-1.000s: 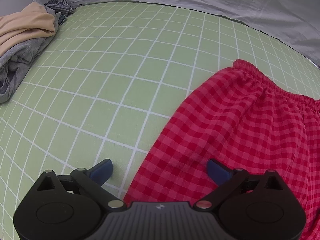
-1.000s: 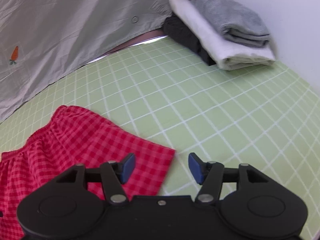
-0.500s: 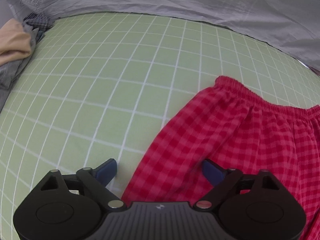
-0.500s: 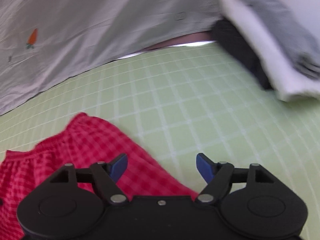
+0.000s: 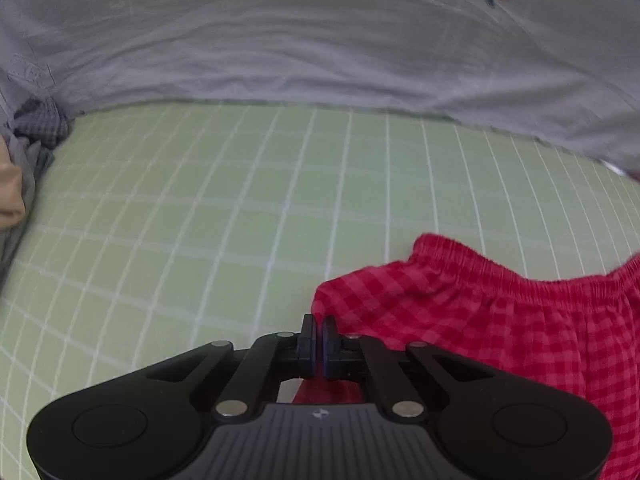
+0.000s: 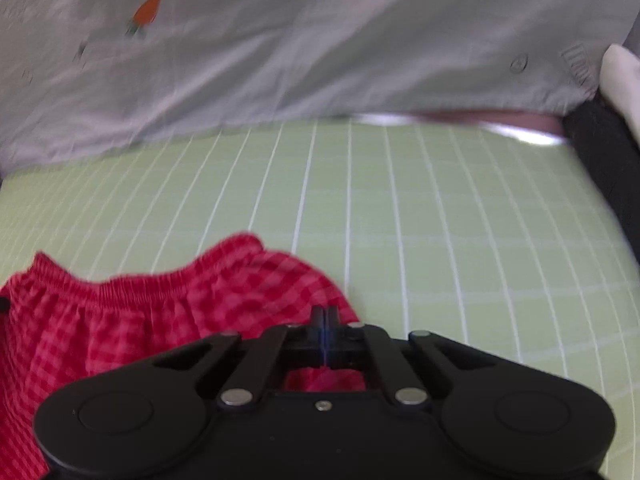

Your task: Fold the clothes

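Green grid mat (image 5: 200, 220) | both grippers, left (image 5: 319, 330) and right (image 6: 324, 318), went from wide to clamped on red checked shorts (image 5: 500, 320) hem | fold begins

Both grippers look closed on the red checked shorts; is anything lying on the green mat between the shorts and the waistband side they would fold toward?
Nothing visible. The left gripper and right gripper each pinch the red checked shorts, and the green grid mat beyond the waistband shows bare.

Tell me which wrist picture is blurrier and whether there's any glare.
Right wrist view is blurrier: the red checked shorts and grey sheet smear, with a bright glare strip at the green mat's far edge. Left wrist view is only mildly soft, no glare; its fisheye curves the grid lines.
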Motion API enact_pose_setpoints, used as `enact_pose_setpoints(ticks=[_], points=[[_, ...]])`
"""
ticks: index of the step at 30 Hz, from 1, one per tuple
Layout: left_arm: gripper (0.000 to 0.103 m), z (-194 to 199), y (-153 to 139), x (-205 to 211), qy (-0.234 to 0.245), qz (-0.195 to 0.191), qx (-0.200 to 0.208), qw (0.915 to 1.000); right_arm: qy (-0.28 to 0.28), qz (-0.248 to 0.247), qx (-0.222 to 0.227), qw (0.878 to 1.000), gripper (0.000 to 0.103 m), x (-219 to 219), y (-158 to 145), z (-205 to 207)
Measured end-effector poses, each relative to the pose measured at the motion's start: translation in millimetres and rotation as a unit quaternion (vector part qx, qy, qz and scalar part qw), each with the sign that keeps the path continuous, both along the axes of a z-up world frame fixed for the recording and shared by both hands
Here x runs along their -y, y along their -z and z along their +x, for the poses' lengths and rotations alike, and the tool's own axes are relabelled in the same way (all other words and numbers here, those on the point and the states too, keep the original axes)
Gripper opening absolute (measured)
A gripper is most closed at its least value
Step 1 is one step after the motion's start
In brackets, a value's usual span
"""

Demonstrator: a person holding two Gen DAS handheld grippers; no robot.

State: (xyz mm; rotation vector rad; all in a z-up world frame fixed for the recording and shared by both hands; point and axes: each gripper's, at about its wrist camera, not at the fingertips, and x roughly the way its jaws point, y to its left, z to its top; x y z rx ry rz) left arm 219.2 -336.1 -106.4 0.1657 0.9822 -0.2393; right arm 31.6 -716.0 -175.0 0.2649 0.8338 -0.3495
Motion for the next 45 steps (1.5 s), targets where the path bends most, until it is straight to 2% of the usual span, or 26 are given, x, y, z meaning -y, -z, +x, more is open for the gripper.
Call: enact_pose_setpoints(ticks=[2,3,4,5,6,9,14,20,22,30,31,33,34,36,39,40,42,43,45], points=[[0.02,3,-10,0,-0.005,-0.005,0.017,0.9998,0.021,0.001,0.02,1.0,0.004,9,-12,-4],[0.034,2,-13,-1,-0.007,-0.003,0.022,0.9997,0.031,0.001,0.029,0.999,0.01,13,-18,-6],[0.05,-2,-15,-2,-0.009,-0.002,0.023,0.9997,0.042,-0.003,0.028,0.999,0.026,17,-19,-14],[0.055,-7,-15,-4,-0.011,-0.001,0.022,0.9997,0.053,-0.009,0.026,0.998,0.039,21,-21,-24],[0.06,-14,-15,-7,-0.013,-0.003,0.019,0.9997,0.063,-0.015,0.023,0.998,0.041,21,-22,-34],[0.061,-43,-12,-22,-0.025,-0.012,-0.004,0.9996,0.1,-0.011,0.005,0.995,0.042,19,-18,-73],[0.068,-102,-4,-48,-0.051,-0.03,-0.045,0.9972,0.18,0.085,0.012,0.98,0.045,2,-4,-150],[0.076,-165,-9,-71,-0.053,-0.037,-0.059,0.9962,0.163,0.116,0.002,0.98,0.049,-58,5,-191],[0.079,-184,-14,-78,-0.048,-0.041,-0.055,0.9965,0.15,0.133,0.006,0.98,0.049,-73,6,-198],[0.079,-236,-27,-119,-0.02,-0.046,-0.047,0.9976,0.113,0.184,0.029,0.976,0.049,-115,14,-199],[0.079,-241,-28,-127,-0.021,-0.048,-0.047,0.9975,0.109,0.185,0.035,0.976,0.046,-117,15,-197],[0.079,-246,-28,-141,-0.026,-0.051,-0.048,0.9972,0.094,0.192,0.046,0.976,0.022,-122,16,-193],[0.079,-248,-28,-148,-0.031,-0.053,-0.049,0.9969,0.089,0.197,0.052,0.975,0.005,-123,16,-192],[0.079,-249,-27,-159,-0.042,-0.057,-0.051,0.9962,0.086,0.199,0.064,0.974,0.003,-128,10,-191],[0.079,-252,-26,-169,-0.043,-0.067,-0.055,0.9953,0.086,0.191,0.099,0.973,0.002,-142,-17,-207],[0.079,-253,-26,-172,-0.042,-0.07,-0.056,0.9951,0.089,0.204,0.121,0.967,0.002,-146,-28,-218],[0.079,-255,-24,-173,-0.036,-0.073,-0.061,0.9948,0.1,0.255,0.171,0.947,0.002,-150,-44,-243],[0.079,-255,-22,-172,-0.033,-0.075,-0.064,0.9946,0.111,0.273,0.178,0.939,0.002,-152,-46,-253],[0.079,-255,-18,-169,-0.027,-0.078,-0.073,0.9939,0.109,0.255,0.123,0.953,0.003,-161,-37,-256]])
